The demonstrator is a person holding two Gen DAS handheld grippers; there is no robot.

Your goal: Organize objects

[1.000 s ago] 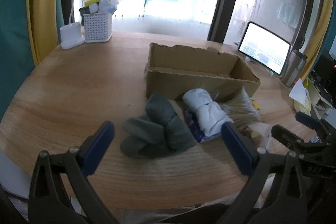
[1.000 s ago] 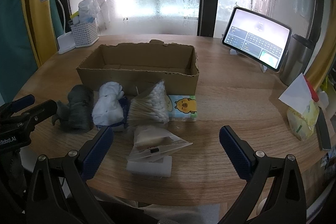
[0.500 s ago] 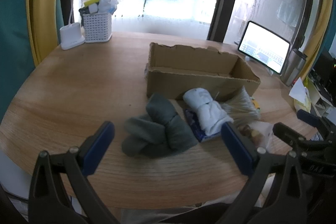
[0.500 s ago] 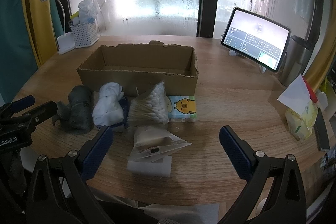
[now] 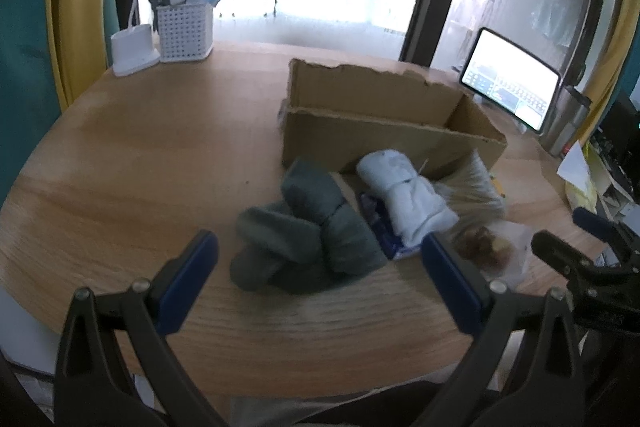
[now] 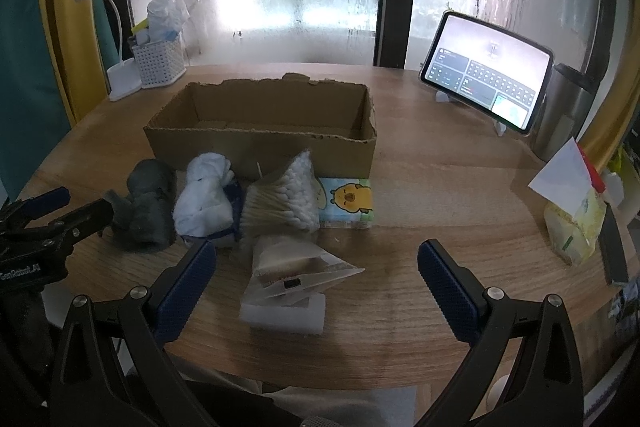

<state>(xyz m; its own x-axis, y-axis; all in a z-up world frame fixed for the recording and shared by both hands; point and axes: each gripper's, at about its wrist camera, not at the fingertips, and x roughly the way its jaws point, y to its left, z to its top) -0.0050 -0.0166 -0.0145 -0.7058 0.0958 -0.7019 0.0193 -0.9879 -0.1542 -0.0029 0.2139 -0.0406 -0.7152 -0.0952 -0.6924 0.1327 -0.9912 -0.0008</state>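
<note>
An open cardboard box (image 6: 260,131) stands mid-table, also in the left wrist view (image 5: 384,123). In front of it lie a grey sock bundle (image 5: 304,227) (image 6: 148,203), a white sock roll (image 5: 408,199) (image 6: 208,195), a bag of cotton swabs (image 6: 284,199), a tissue pack with a cartoon print (image 6: 348,203) and a clear packet on a white block (image 6: 296,279). My left gripper (image 5: 320,279) is open, just short of the grey socks. My right gripper (image 6: 316,283) is open, around the clear packet.
A white lamp (image 6: 120,79) and a perforated white holder (image 6: 158,65) stand at the back left. A lit tablet (image 6: 484,83) on a stand and a steel cup (image 6: 560,119) are at the back right. A yellow bag (image 6: 572,223) sits at the right edge.
My left gripper has edged slightly forward toward the grey socks. The right gripper has barely moved. The objects lie as before.
</note>
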